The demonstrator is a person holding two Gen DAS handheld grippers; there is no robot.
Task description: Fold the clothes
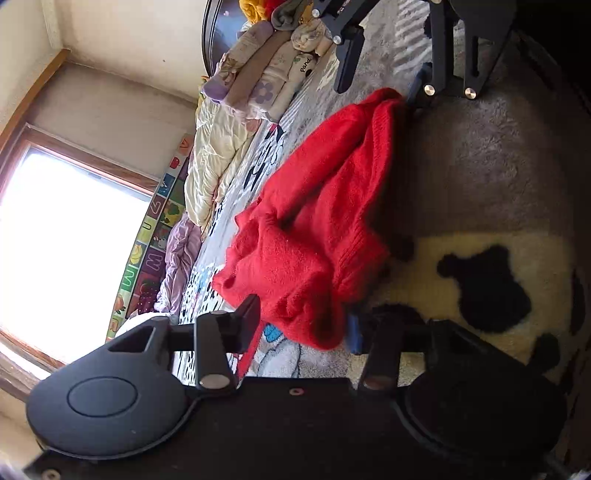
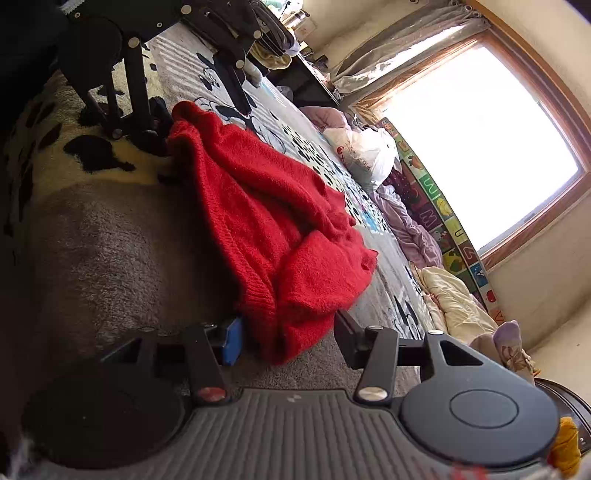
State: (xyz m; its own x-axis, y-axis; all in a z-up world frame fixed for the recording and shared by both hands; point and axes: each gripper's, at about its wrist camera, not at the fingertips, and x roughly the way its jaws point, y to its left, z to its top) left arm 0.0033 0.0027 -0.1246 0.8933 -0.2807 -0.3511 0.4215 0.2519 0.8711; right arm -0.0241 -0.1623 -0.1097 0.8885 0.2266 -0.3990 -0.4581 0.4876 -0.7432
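Observation:
A red knit sweater point(image 1: 314, 206) lies bunched in a long heap on the patterned bed blanket point(image 1: 480, 166); it also shows in the right wrist view point(image 2: 280, 229). My left gripper point(image 1: 303, 325) sits at one end of the sweater with its jaws wide apart, the knit lying between them. My right gripper point(image 2: 288, 338) sits at the other end, jaws also wide apart around the sweater's edge. Each gripper shows in the other's view, the right one point(image 1: 384, 88) at the far end and the left one point(image 2: 199, 118) likewise.
Rolled and folded clothes point(image 1: 266, 70) are stacked by the dark headboard point(image 1: 218, 29). A cream quilt point(image 1: 218, 155) and a lilac cloth point(image 1: 181, 258) lie along the alphabet mat point(image 1: 155, 236) under the window. A white bag point(image 2: 369, 155) lies on the bed.

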